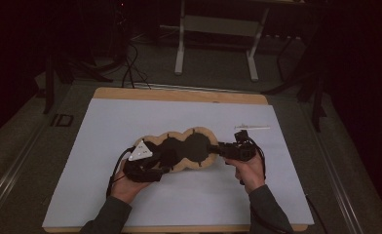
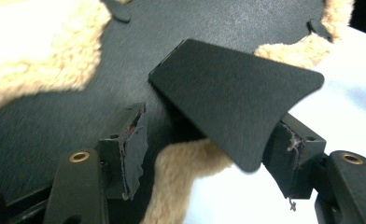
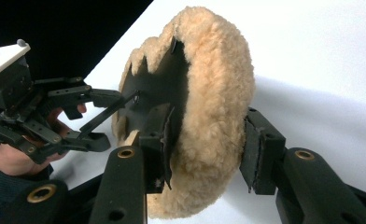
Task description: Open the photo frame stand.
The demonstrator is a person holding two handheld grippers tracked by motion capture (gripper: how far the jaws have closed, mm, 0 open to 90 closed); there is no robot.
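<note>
A lobed black piece lined with tan fleece lies on the white sheet. My left gripper is at its left end, and my right gripper is at its right end. In the left gripper view the jaws of my left gripper stand wide. A black flap of the piece rests on the right pad, and the left pad is well clear of it. My right gripper straddles the fleece rim. One pad is against the black side, and the fleece looks unsquashed.
The white sheet covers a wooden tabletop. A thin white stick lies on the sheet behind my right gripper. A white table frame and cables are on the dark floor beyond.
</note>
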